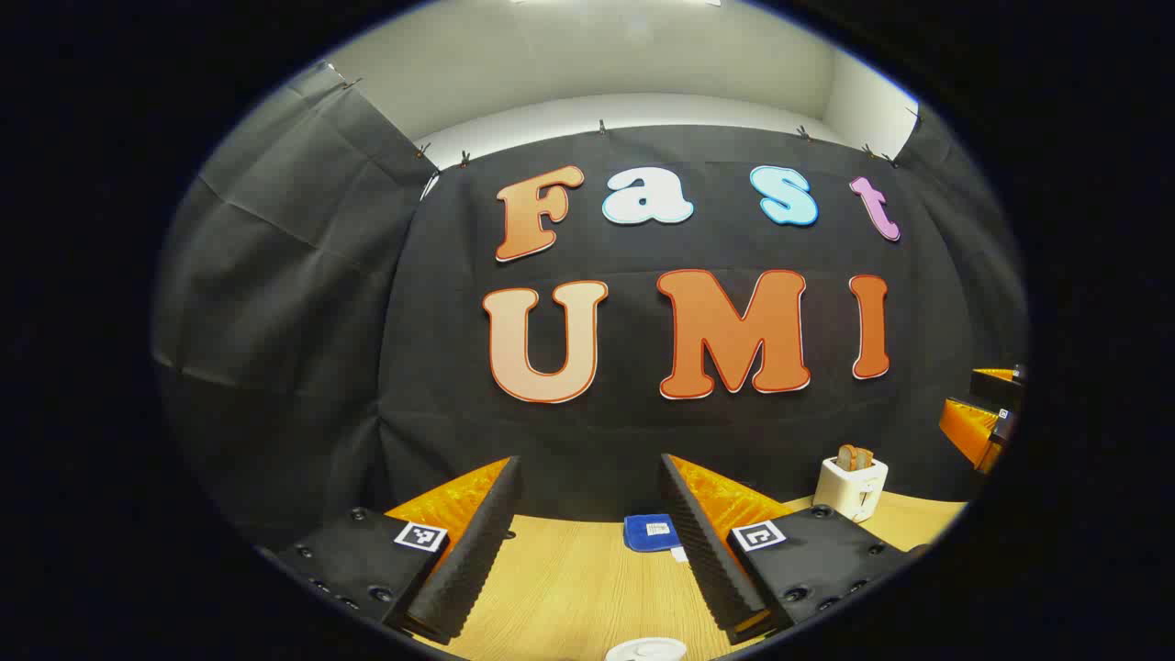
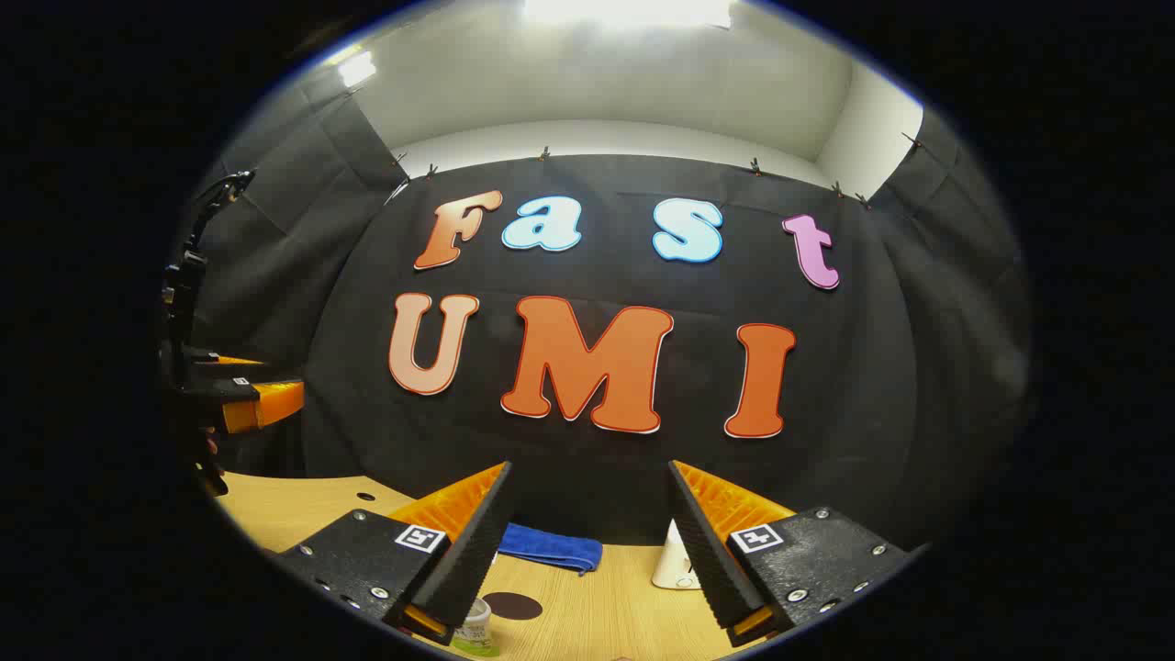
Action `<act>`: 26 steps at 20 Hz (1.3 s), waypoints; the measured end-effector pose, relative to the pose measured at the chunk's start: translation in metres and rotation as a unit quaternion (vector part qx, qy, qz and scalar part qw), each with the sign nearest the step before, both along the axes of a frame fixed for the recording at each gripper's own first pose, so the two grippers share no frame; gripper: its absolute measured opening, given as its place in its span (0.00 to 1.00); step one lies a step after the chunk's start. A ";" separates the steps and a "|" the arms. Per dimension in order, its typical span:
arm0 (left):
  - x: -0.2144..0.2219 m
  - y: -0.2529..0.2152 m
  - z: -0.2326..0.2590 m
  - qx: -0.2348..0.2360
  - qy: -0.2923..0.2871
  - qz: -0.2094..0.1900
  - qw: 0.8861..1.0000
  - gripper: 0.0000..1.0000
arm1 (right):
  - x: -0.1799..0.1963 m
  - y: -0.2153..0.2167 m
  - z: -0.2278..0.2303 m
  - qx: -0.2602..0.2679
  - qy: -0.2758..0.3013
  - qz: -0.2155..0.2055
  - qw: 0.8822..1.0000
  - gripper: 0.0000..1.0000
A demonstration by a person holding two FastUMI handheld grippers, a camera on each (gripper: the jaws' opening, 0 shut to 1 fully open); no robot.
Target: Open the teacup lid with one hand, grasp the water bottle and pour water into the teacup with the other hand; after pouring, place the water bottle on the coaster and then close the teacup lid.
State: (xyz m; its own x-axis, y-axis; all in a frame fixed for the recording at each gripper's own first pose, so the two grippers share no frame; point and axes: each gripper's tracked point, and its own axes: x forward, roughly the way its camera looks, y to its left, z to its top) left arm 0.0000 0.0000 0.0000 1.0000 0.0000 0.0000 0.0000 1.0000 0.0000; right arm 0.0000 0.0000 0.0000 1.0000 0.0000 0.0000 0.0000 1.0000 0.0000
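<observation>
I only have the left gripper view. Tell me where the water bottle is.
Observer: In the right gripper view, what looks like the water bottle stands at the bottom edge, close by one finger of the right hand-held gripper.
Operator: Give me the coaster.
Observer: A dark round coaster lies just beside the bottle, with nothing on it.
Operator: Report the right jaws.
Observer: Open, holding nothing.

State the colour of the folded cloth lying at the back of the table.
Blue. The folded cloth lies on the wooden table, clearest in the right gripper view.
</observation>
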 end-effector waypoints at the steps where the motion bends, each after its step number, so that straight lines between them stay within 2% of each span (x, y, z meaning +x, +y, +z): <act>1: 0.000 0.001 0.000 -0.001 0.000 0.001 1.000 0.96 | 0.000 0.000 -0.001 0.000 0.001 -0.001 1.000 0.97; 11: -0.004 -0.002 0.008 -0.003 -0.014 -0.001 1.000 0.98 | -0.001 0.003 -0.001 -0.001 -0.003 0.004 1.000 0.97; 17: -0.003 -0.001 0.006 -0.007 -0.013 0.002 1.000 0.96 | -0.001 0.002 -0.003 0.005 -0.002 0.007 1.000 0.97; 26: -0.003 -0.009 -0.032 -0.010 0.021 -0.019 1.000 0.96 | -0.005 0.009 -0.031 0.012 0.022 0.019 1.000 0.97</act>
State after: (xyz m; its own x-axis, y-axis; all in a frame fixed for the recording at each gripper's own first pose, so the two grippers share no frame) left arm -0.0030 -0.0088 -0.0324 0.9984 -0.0375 -0.0426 0.0366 0.9991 -0.0217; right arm -0.0046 0.0086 -0.0310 0.9983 0.0393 -0.0429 -0.0382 0.9990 0.0243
